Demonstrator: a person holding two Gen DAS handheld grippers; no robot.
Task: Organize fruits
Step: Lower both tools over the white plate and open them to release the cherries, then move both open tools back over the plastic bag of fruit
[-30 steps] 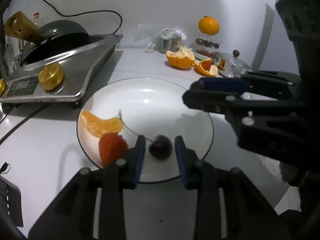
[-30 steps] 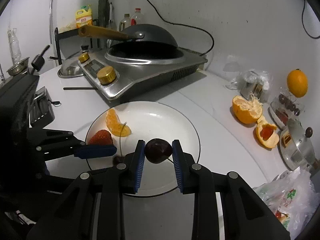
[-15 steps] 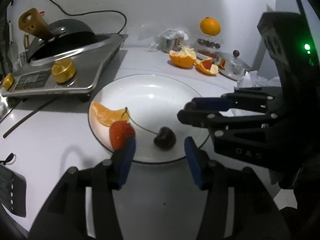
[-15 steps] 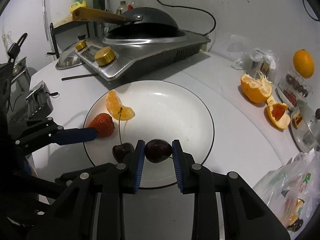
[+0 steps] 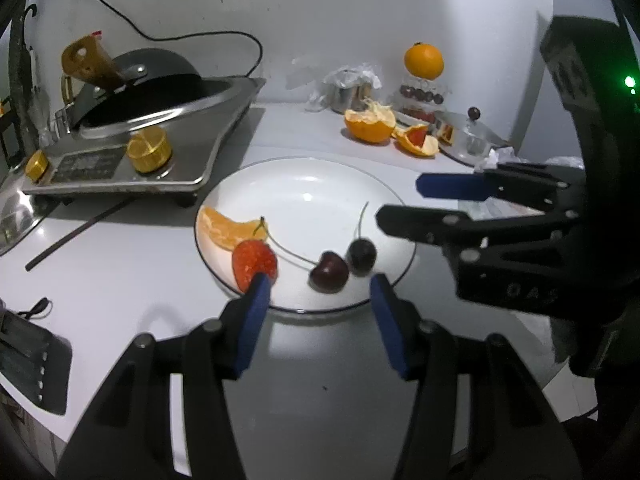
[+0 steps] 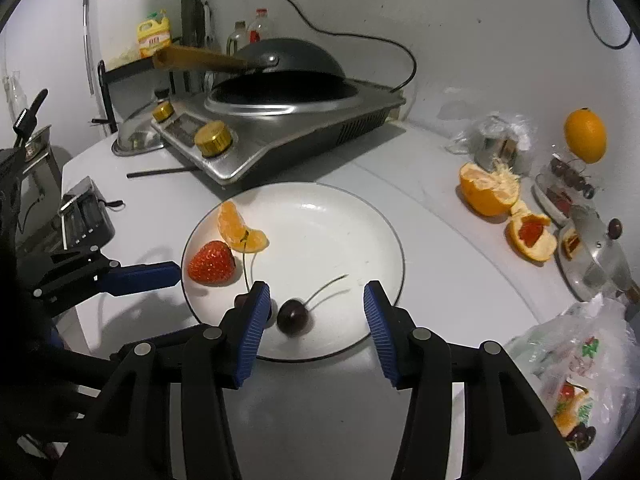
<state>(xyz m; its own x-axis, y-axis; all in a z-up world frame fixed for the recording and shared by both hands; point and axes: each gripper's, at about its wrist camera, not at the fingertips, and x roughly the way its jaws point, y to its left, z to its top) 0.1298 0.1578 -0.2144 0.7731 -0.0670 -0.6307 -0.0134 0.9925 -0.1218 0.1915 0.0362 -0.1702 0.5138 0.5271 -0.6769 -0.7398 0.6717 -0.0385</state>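
Dark-red cherry [image 6: 293,316] lies loose at the white plate [image 6: 360,216]'s six o'clock edge, between my right hand-held gripper [image 6: 316,308]'s jaws, which have just been opening and touch nothing. Its twin [image 5: 329,272] is mostly hidden behind a blue pad in the right view. My left hand-held gripper [image 5: 318,292] hangs open and empty. Strawberry [image 6: 211,263] and orange segment [image 6: 240,229] sit around nine o'clock; induction cooker [image 6: 280,136] stands beyond on the surface [image 6: 440,240].

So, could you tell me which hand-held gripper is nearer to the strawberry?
Left. The left hand-held gripper has one fingertip right beside the strawberry; the right hand-held gripper straddles a cherry farther along the plate.
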